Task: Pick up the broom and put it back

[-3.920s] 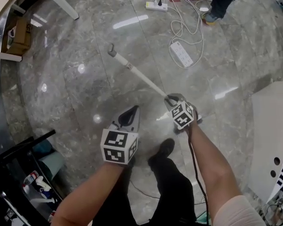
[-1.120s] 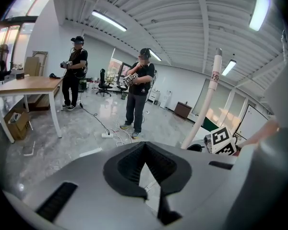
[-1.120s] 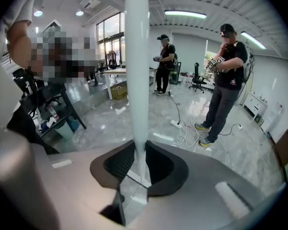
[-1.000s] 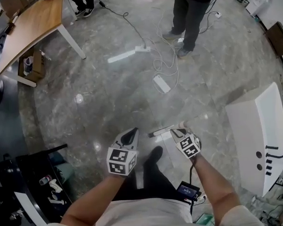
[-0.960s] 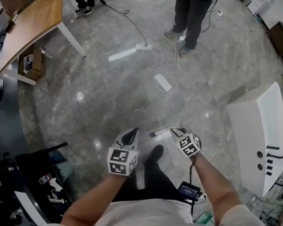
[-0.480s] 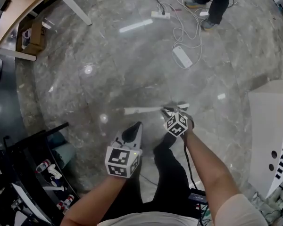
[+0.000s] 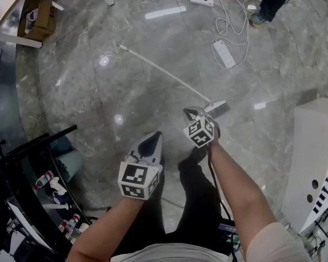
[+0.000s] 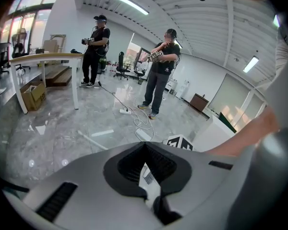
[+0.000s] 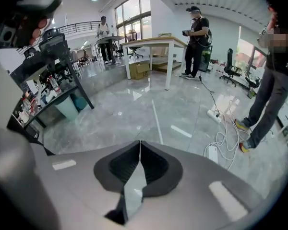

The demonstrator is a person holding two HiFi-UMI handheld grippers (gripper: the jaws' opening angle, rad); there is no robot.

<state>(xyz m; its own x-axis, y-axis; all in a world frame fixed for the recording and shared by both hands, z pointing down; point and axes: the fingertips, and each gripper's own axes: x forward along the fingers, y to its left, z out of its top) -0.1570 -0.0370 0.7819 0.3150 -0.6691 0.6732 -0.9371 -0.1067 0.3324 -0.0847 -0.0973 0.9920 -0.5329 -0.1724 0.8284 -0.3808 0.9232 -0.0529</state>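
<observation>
Just beside right hand-held gripper (image 7: pixel 191 113), broom (image 7: pixel 169 78) flat on floor (image 7: pixel 98 113).

No legible text, brand, number or sign appears in any view.

- **Marker cubes:** The left cube (image 7: pixel 138 180) on the left gripper (image 7: pixel 152 145), lower centre of the head view, carries black-and-white square markers without letters. The right cube (image 7: pixel 200 132) on the right gripper (image 7: pixel 190 112), at frame centre, carries the same kind.
- **White cabinet (image 7: pixel 316 141), right edge:** It bears short black bars and two dark round spots, no characters.
- **Too small to read:** This applies to any print on the cardboard box (image 7: pixel 42 19), upper left, and to the labels on the bottles (image 7: pixel 48 182), lower left.
</observation>
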